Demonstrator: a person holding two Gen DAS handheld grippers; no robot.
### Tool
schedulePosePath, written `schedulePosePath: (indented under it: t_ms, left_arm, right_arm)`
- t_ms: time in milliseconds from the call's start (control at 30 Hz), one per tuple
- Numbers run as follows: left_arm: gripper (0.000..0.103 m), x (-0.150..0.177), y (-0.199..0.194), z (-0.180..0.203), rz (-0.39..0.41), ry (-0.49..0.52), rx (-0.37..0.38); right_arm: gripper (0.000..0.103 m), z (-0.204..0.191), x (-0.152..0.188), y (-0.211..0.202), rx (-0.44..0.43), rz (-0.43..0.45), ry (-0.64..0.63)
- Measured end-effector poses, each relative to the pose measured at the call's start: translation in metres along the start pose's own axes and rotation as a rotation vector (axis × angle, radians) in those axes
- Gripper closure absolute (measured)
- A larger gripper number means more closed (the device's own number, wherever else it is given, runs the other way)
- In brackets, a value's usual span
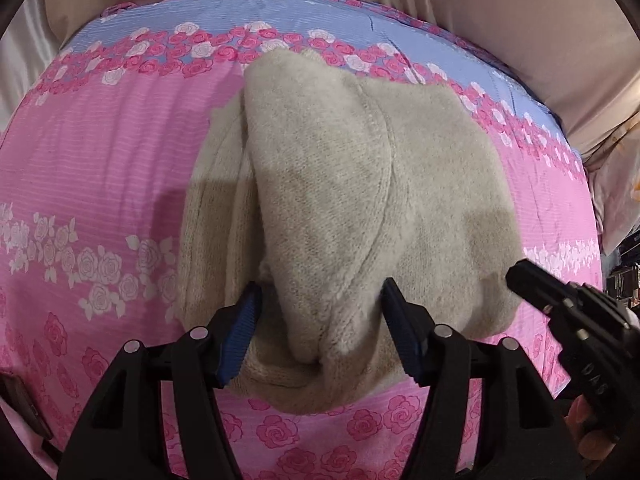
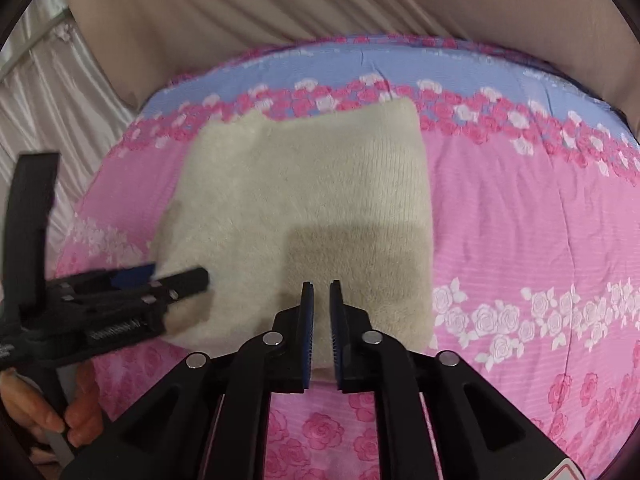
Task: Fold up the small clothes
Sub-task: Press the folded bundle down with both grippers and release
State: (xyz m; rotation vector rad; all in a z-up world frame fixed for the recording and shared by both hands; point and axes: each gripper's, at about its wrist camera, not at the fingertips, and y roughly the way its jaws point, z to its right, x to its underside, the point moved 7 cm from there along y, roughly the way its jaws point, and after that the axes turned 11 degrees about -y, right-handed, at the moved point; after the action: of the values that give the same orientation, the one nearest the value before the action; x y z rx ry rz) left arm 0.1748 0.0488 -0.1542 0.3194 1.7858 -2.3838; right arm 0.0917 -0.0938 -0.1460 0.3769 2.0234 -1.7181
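Note:
A fluffy beige garment [image 1: 340, 180] lies folded on a pink rose-print bed cover [image 1: 100, 160]. One thick fold runs toward me along its middle. My left gripper [image 1: 320, 300] stands over the near end of that fold, its blue pads pressing the bulge from both sides. In the right wrist view the garment [image 2: 300, 184] looks like a flat rectangle. There my right gripper [image 2: 322, 280] hovers over its near edge, jaws almost together, with no cloth visibly pinched. The left gripper [image 2: 192, 276] reaches onto the garment's left edge. The right gripper [image 1: 520, 276] shows at the garment's right near corner.
The bed cover [image 2: 520, 220] has a blue band at its far edge. Beige draped fabric [image 2: 280, 0] rises behind it, with white satin cloth [image 2: 40, 92] at the left. A person's hand [image 2: 80, 420] holds the left tool. Dark clutter [image 1: 620, 280] sits past the bed's right edge.

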Motion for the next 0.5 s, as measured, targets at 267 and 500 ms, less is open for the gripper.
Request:
schedulePosePath:
  t_ms: [267, 500]
  left_arm:
    - [0.044, 0.002, 0.000, 0.004, -0.001, -0.008, -0.018]
    - [0.045, 0.007, -0.010, 0.005, 0.023, -0.025, -0.027]
  right_arm:
    - [0.095, 0.004, 0.003, -0.010, 0.005, 0.014, -0.008]
    - [0.096, 0.010, 0.009, -0.012, -0.031, -0.001, 0.030]
